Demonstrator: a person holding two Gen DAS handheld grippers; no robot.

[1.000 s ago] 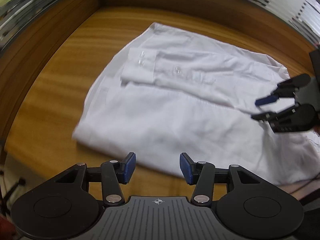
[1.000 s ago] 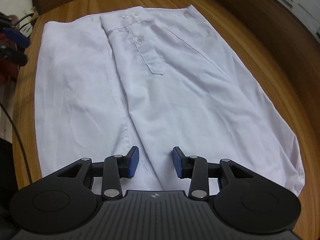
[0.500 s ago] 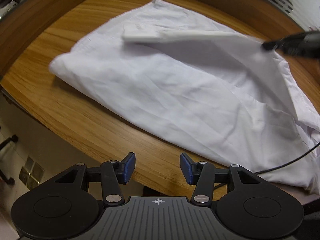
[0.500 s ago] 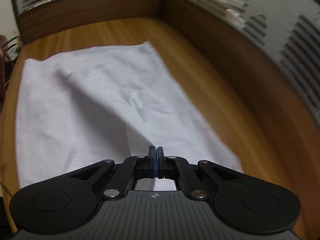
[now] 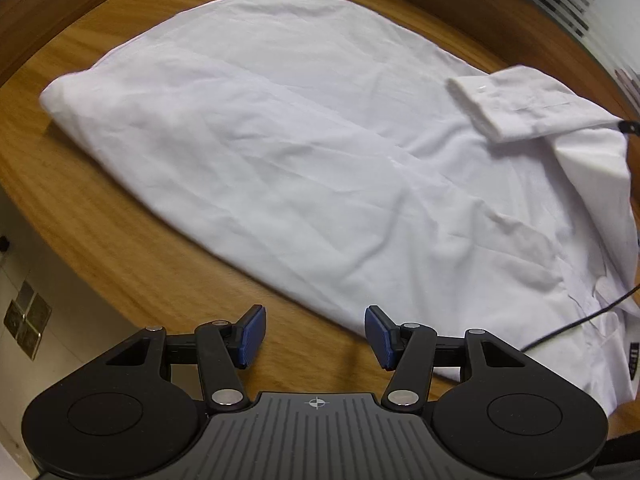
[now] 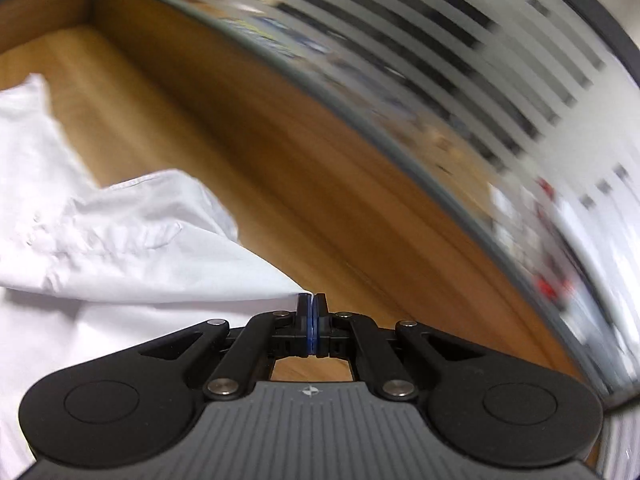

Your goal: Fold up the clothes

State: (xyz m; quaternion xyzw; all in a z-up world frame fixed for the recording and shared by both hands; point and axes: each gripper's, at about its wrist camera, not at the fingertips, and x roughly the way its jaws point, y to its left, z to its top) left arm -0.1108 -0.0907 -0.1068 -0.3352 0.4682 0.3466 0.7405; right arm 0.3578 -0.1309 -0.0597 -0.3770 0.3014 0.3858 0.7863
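White shirt [image 5: 312, 152] lies spread flat on wooden table [image 5: 100, 232] in left wrist view, filling most of the frame from upper left to lower right. Left gripper [image 5: 315, 335] hangs over the near table edge just short of the shirt's hem, jaws apart and have just been opening a little, nothing between the blue pads [image 5: 252, 334], only bare wood. Sleeve with buttoned cuff [image 5: 516, 104] is lifted and pulled across toward the right side, above the shirt body. Thin black cable [image 5: 576, 326] runs over the fabric at lower right. Dark tip at far right edge where the sleeve ends, too small to tell what it is.

Right wrist view, blurred: right gripper [image 6: 312, 320] jaws pressed together, pinching a corner of the shirt's sleeve fabric [image 6: 132, 248] at the tips. Fabric stretches left from the pads, raised off the table [image 6: 248, 168]. Rest of the shirt lies at left and lower left. Wooden back panel [image 6: 340, 200] and a striped glass partition [image 6: 460, 60] run behind.
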